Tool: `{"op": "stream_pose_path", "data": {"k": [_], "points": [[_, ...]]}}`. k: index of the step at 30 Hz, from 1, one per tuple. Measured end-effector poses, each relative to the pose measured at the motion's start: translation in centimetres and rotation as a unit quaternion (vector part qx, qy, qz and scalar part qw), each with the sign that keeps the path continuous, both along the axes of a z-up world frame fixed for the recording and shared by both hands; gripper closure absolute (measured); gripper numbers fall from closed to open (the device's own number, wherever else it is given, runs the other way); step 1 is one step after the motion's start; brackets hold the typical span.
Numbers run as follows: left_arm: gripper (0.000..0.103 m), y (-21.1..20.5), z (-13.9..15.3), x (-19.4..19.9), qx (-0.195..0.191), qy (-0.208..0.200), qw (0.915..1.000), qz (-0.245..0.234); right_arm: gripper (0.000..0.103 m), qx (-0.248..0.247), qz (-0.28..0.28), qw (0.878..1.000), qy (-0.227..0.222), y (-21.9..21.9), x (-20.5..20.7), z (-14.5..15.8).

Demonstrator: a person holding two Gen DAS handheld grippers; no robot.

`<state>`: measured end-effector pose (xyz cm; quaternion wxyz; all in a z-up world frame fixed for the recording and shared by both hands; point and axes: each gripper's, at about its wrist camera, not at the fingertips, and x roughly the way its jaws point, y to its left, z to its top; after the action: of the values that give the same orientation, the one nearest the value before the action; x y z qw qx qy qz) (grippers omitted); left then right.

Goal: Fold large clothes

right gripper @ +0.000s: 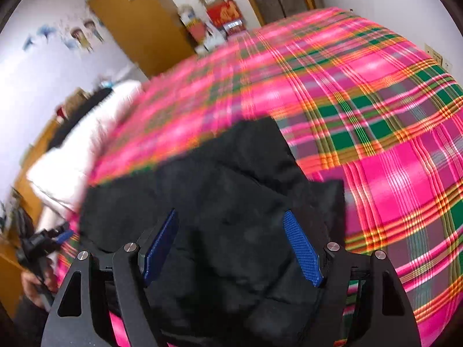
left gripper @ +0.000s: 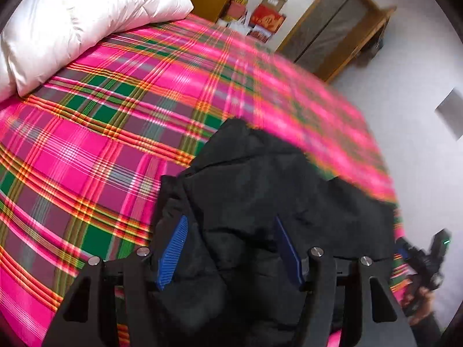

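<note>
Left gripper (left gripper: pixel 228 248) and right gripper (right gripper: pixel 231 245), each with blue ribbed pads. In both wrist views the jaws are seen standing apart above the black quilted padded jacket (left gripper: pixel 260 196), with dark cloth lying between the pads but not pressed by them; nothing is clamped. The jacket is shown as a compact, layered bundle near the near edge of the bed, resting on the pink, green and orange plaid bedspread (left gripper: pixel 101 144). From its gathered shape and doubled layers it is judged that at least one fold has been made; whether the sleeves are tucked in cannot be told, as the cloth is uniformly dark and parts of both views are blurred. A final flattening or squaring of the bundle is judged to remain. Toward the far left corner of the bed a white quilted duvet or garment (left gripper: pixel 72 29) is seen heaped; whether it is to be folded too cannot be told. In the left wrist view the other gripper, held in a hand (left gripper: pixel 425 295), appears beside the bed's right edge. No containers are visible.
</note>
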<state>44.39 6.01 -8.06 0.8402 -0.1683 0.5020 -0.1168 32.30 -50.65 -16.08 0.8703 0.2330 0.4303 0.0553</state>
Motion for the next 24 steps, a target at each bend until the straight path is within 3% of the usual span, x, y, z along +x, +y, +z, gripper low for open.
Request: {"op": "stream_pose_path", "data": {"k": [2, 6, 7, 8, 9, 10, 12, 16, 19, 24], "points": [[0.04, -0.2, -1.1, 1.2, 0.024, 0.004, 0.9996, 0.013, 0.028, 0.002, -0.018, 1.0, 0.009, -0.9, 1.2, -1.2], [0.04, -0.3, -3.0, 3.2, 0.018, 0.019, 0.9993, 0.026, 0.029, 0.011, -0.01, 0.999, 0.043, -1.3, 3.1, -2.8], [0.04, -0.7, -3.4, 3.6, 0.026, 0.019, 0.9992, 0.024, 0.035, -0.012, -0.009, 0.999, 0.044, -0.9, 3.4, -2.7], [0.04, -1.1, -3.5, 3.8, 0.033, 0.014, 0.9991, 0.023, 0.067, -0.04, -0.01, 0.998, 0.043, -0.5, 3.9, -2.5], [0.04, -1.6, -3.4, 4.1, 0.044, 0.001, 0.9988, 0.022, 0.079, -0.054, -0.012, 0.997, 0.045, -0.3, 4.2, -2.3], [0.04, -2.0, -3.3, 4.5, 0.044, -0.032, 0.9981, 0.03, 0.081, -0.059, -0.014, 0.997, 0.044, -0.3, 4.7, -2.3], [0.041, -2.7, -3.5, 5.5, 0.064, -0.045, 0.9963, 0.036, 0.084, -0.074, -0.016, 0.996, 0.05, -0.3, 5.8, -2.9], [0.041, -3.3, -5.9, 7.6, 0.071, -0.037, 0.9955, 0.05, 0.084, -0.105, -0.005, 0.992, 0.076, 0.5, 7.6, -5.5], [0.041, -2.9, -7.4, 8.1, 0.052, -0.036, 0.9962, 0.059, 0.084, -0.12, -0.002, 0.99, 0.076, 1.1, 8.1, -6.5], [0.039, -3.0, -7.6, 8.0, 0.045, -0.036, 0.996, 0.068, 0.084, -0.146, 0.003, 0.986, 0.081, 1.9, 8.1, -6.9]]}}
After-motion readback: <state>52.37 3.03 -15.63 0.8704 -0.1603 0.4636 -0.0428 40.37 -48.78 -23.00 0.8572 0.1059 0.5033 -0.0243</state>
